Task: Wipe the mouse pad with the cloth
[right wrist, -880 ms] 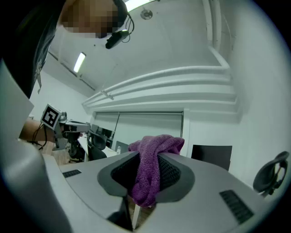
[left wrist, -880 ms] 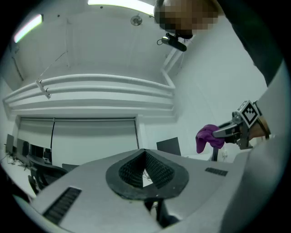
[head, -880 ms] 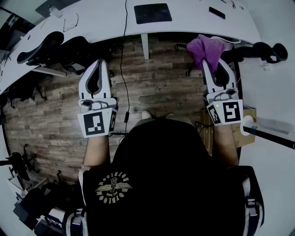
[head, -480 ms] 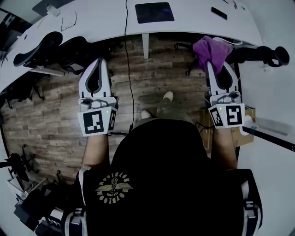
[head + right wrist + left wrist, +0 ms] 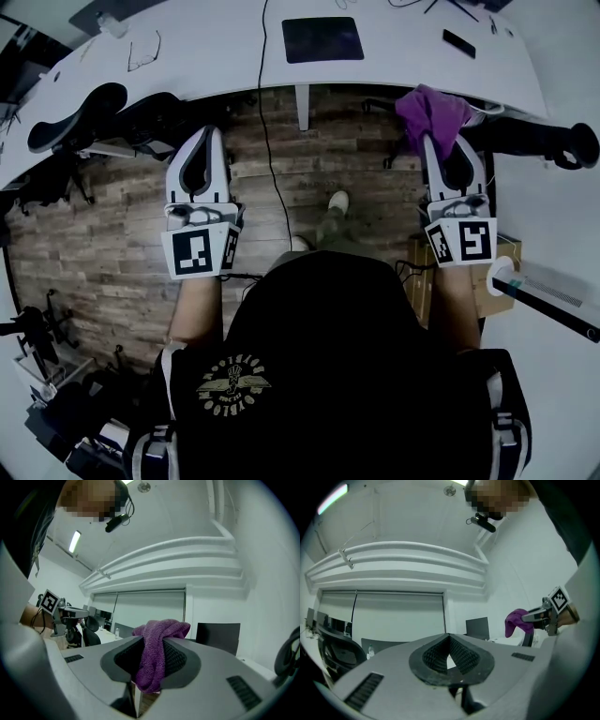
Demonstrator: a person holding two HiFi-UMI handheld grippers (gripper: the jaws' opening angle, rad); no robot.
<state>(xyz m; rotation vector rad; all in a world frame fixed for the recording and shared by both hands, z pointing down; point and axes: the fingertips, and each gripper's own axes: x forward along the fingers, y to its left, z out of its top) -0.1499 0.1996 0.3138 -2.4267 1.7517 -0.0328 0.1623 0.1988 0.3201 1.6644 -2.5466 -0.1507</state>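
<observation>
A dark mouse pad [image 5: 322, 38] lies on the white desk [image 5: 216, 47] at the top of the head view. My right gripper [image 5: 442, 141] is shut on a purple cloth [image 5: 429, 110], which bunches above its tips over the wooden floor, short of the desk. In the right gripper view the cloth [image 5: 157, 653] hangs pinched between the jaws. My left gripper [image 5: 202, 142] is held level with it on the left, shut with nothing in it. From the left gripper view the cloth [image 5: 516, 620] shows far right.
Black office chairs [image 5: 84, 108] stand under the desk at left, another chair [image 5: 539, 141] at right. A cable [image 5: 267, 159] hangs from the desk to the floor. Glasses [image 5: 142, 58] and a phone [image 5: 458, 43] lie on the desk. A cardboard box [image 5: 497, 267] sits by my right arm.
Both grippers have moved forward toward the desk with the cloth still held. The desk and mouse pad show lower in the head view. One foot has stepped forward.
</observation>
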